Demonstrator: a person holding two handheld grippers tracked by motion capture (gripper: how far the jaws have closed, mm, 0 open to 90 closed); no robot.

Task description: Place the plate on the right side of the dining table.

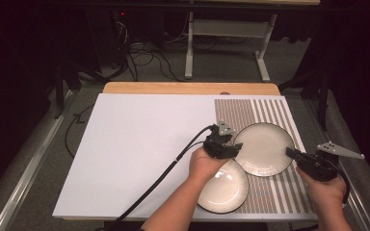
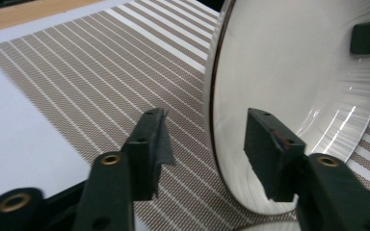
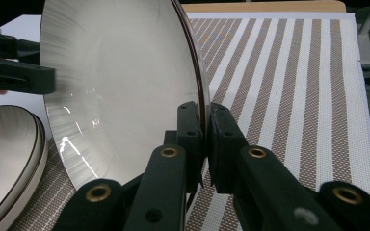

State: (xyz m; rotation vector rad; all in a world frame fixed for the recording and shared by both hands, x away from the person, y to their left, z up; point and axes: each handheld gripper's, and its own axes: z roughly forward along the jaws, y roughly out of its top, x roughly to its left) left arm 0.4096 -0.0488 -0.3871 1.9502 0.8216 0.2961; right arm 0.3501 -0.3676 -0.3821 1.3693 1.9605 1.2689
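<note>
1. Up off the striped mat (image 1: 270, 113), at the right of the white table (image 1: 139, 144), sits the far plate (image 1: 264, 148), tilted and overlapping the near plate (image 1: 224, 190).
2. At its right rim, the right gripper (image 1: 291, 154) has its jaws clamped on the plate's edge.
3. At its left rim, the left gripper (image 1: 235, 146) has its jaws spread wide, straddling the edge without pinching it.
</note>
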